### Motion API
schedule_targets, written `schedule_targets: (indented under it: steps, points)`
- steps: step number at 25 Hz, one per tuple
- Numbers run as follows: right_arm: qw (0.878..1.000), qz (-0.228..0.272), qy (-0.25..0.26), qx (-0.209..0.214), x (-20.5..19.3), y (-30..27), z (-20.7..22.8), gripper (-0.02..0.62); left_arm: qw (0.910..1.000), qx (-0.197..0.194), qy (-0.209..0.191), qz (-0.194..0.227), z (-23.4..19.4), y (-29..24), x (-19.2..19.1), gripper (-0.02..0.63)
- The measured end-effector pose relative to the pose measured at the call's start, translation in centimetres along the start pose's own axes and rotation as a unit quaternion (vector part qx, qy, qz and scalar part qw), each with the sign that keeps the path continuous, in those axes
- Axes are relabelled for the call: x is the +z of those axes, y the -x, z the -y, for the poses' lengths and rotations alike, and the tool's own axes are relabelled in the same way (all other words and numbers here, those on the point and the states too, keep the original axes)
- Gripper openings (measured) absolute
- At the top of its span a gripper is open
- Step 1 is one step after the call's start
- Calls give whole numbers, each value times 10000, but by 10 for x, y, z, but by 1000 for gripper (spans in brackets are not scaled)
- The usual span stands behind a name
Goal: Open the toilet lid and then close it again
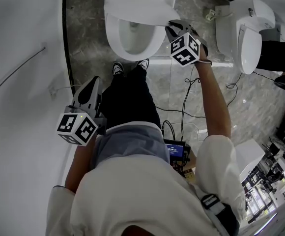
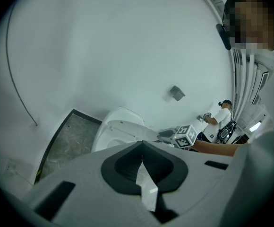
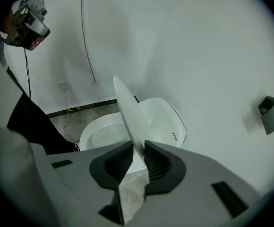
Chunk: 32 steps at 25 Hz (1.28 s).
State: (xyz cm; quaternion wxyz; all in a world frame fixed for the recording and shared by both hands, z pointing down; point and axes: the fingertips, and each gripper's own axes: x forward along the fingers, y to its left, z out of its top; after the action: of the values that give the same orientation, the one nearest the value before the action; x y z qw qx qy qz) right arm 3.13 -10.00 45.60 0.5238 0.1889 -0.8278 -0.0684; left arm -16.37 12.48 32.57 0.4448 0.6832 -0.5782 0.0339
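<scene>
Toilet lid stands half-raised. Its thin front edge is caught between the jaws of the right hand-held gripper, and the ribbed pads press on it from both sides. From that hand-held gripper the lid runs up and away toward its hinge. It is tilted, neither flat on the seat nor leaning back at the wall. Below and to the left of the same hand-held gripper the toilet bowl lies open to view, so the lid is plainly off it.

The left hand-held gripper hangs well back from the toilet at the person's left side. Its jaws are clenched together with nothing between them. The lid lies far ahead of it, and it takes no part in the grasp.

As for progress, a midway angle fits the lift as well as the lowering, and the pictures do not tell which half is in hand. If the lid is going up, the rest of the swing to upright and the whole closing are left. If it is coming down, only the last stretch onto the seat and the release are left. Either way the task is not done, because the lid is not down on the bowl and the right hand-held gripper has it clamped.
</scene>
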Motion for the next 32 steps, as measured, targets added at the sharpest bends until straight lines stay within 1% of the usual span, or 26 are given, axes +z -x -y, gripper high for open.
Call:
schedule_targets:
  steps: [3, 8, 14, 20, 25, 32]
  points:
    - [10000, -4, -80, -22, -2, 0, -10, 64, 10000, 19, -18, -13, -4, 2, 0, 6]
    - [10000, -70, -4, 42, -12, -1, -27, 71, 9999, 62, -59, -54, -4, 3, -3, 6]
    - [9998, -117, -85, 120, -22, -10, -43, 81, 9999, 49, 11, -119, -9, -2, -12, 6]
    - [9992, -308, 91, 250, -33, -14, -62, 87, 9999, -7, 7, -141, -5, -3, -16, 6]
    - [9986, -406, 109, 335, -41, -20, -76, 97, 9999, 35, 80, -145, -13, -2, -23, 6]
    - [9965, -606, 285, 494, -52, -31, -95, 106, 9995, 83, 188, -223, -26, -7, -34, 6]
